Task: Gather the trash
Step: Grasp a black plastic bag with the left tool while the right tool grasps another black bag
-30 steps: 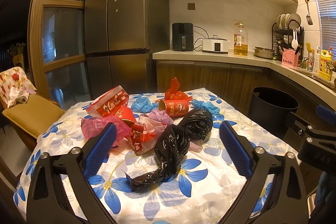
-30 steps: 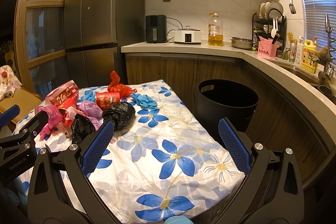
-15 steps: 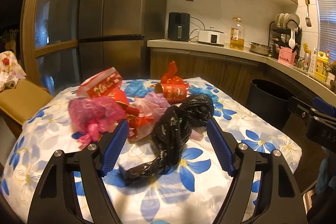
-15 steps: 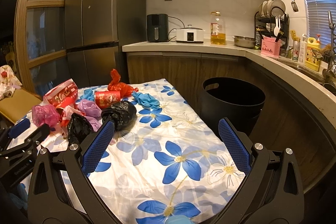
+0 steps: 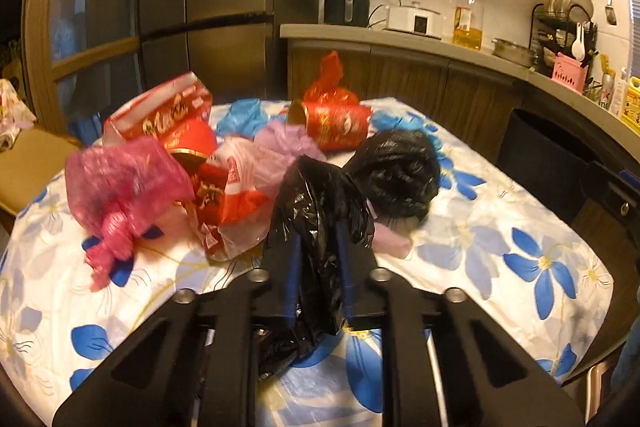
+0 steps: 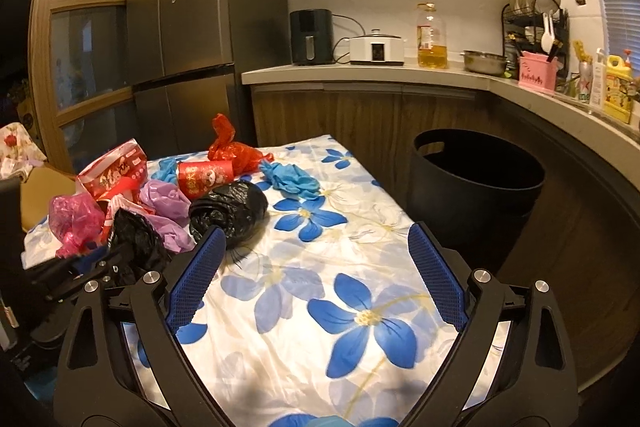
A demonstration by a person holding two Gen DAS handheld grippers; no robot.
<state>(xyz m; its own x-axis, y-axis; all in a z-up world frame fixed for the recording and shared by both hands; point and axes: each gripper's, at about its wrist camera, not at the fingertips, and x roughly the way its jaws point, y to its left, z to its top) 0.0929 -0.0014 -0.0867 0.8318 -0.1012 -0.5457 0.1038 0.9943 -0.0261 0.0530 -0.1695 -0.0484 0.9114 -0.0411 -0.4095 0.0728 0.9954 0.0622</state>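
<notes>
Where the long black bag (image 5: 320,219) lies at the lower middle of the left wrist view, my left gripper (image 5: 318,255) has just been closing and now pinches its crinkled plastic between the two blue pads. Just right of it and a little higher sits a rounder black bag (image 5: 394,179), touching the first. Left of the held bag lies a heap: a pink bag (image 5: 120,187) at middle left, a red and white wrapper (image 5: 228,199) beside it, a lilac bag (image 5: 284,147), a red paper cup (image 5: 336,123) on its side, a red printed bag (image 5: 160,115) and a knotted red bag (image 5: 328,83) behind. All rest on the blue-flowered tablecloth (image 5: 500,239). In the right wrist view my right gripper (image 6: 316,267) hangs over bare cloth at the lower middle, its jaws spread wide with nothing between them, having just drawn in slightly. A black bin (image 6: 476,183) stands beyond the table's right edge, at middle right, below the counter (image 6: 400,73).
</notes>
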